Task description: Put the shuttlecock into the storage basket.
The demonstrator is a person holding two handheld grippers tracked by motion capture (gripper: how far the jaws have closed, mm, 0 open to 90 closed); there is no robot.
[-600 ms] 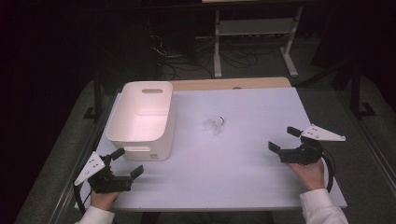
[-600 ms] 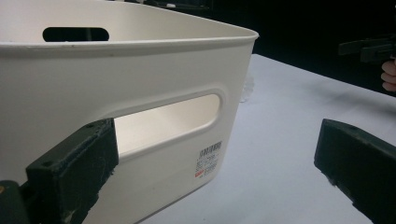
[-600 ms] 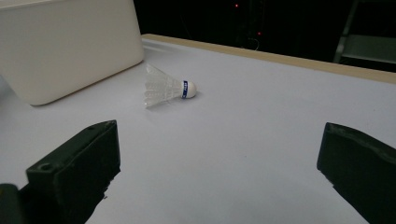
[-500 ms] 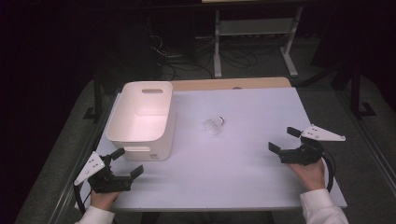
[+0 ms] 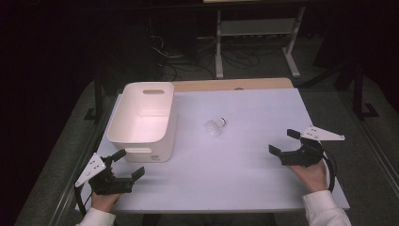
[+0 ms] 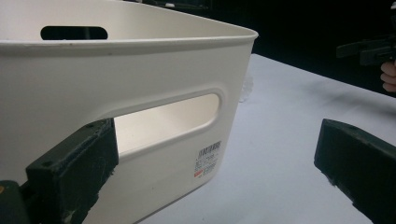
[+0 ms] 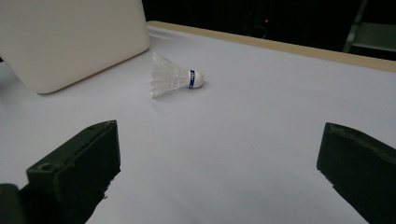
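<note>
A: High view. White table (image 5: 244,174) fills the middle of the frame. A shuttlecock (image 5: 216,126) lies on its side near the centre, just right of a white plastic bin (image 5: 141,136) that stands in the left half.

B: Is the shuttlecock touching the bin?

A: No, a strip of bare table lies between them. In the right gripper view the shuttlecock (image 7: 175,78) sits in the upper middle, cork tip with a blue band pointing to frame right, feathers toward the bin's corner (image 7: 70,42) at upper left.

B: Grippers?

A: Left gripper (image 5: 126,164) at lower left of the high view, on the table edge in front of the bin. Jaws apart, nothing between them. In the left gripper view the bin's near wall (image 6: 140,84) with its slot handle and a small label fills the left half, close ahead.

B: And the right?

A: Right gripper (image 5: 283,142) at the right of the high view, well apart from the shuttlecock and pointing toward it. Jaws wide apart, bare table between them. Each gripper is held by a hand: left hand (image 5: 102,200), right hand (image 5: 311,175).
</note>
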